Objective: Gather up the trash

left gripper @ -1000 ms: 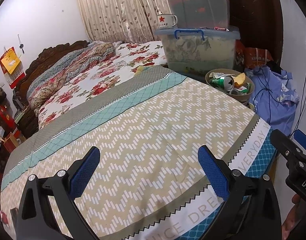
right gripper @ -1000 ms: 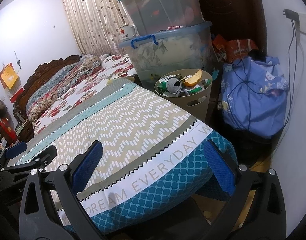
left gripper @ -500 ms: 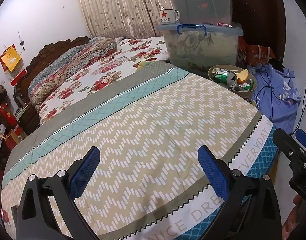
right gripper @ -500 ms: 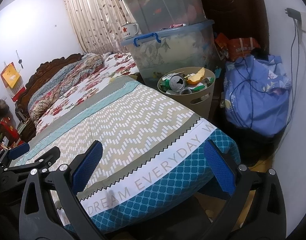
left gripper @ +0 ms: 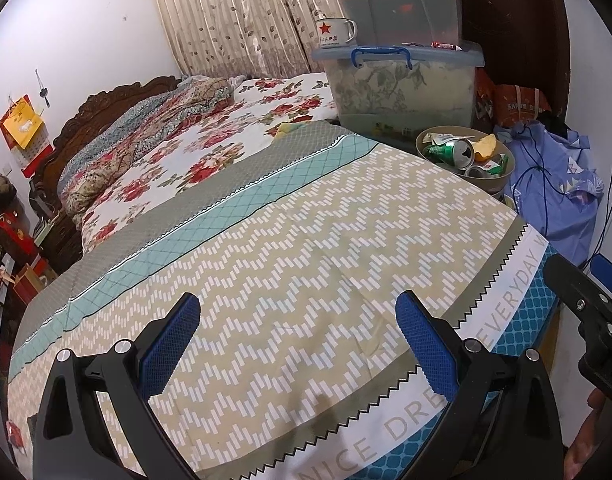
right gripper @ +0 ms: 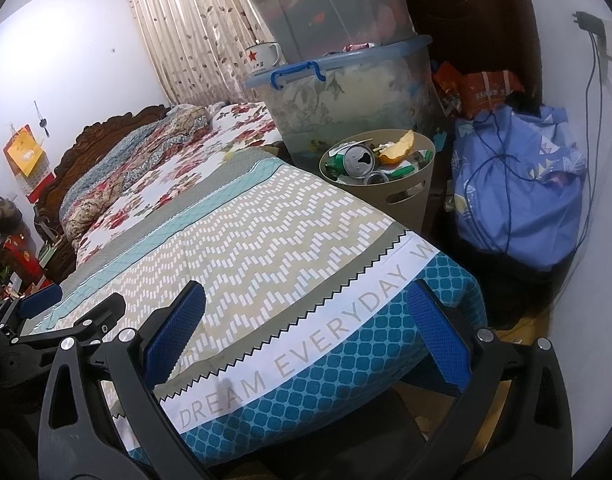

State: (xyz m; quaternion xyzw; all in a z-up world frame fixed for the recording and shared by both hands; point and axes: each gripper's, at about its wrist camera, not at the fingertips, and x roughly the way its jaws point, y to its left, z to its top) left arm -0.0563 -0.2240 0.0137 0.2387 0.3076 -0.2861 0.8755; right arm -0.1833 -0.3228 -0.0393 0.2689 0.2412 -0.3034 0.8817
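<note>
At the far left a carved dark wooden headboard rises against the white wall, with a rumpled floral quilt heaped below it. The bed spreads across the middle under a smooth woven cover of beige and white zigzags, edged by a teal checked band and a white strip printed with grey letters above blue honeycomb fabric. The left gripper hovers low over that cover, its black frame splayed and its two blue mesh-textured pads standing wide apart with nothing between them. Behind the bed hang pleated leaf-print curtains. Further right two translucent plastic storage bins are stacked, the lower with a blue clip handle, and a white enamel mug with a red star sits on its lid. Just in front of them, beside the bed's far corner, stands the round beige wastebasket, its rim full of trash: a green drink can lying on its side, a yellow peel and crumpled wrappers. The right gripper is held level over the bed's near blue corner, its blue pads likewise spread wide and empty. At the far right slumps a soft blue cloth bundle crossed by a thin dark cord.
</note>
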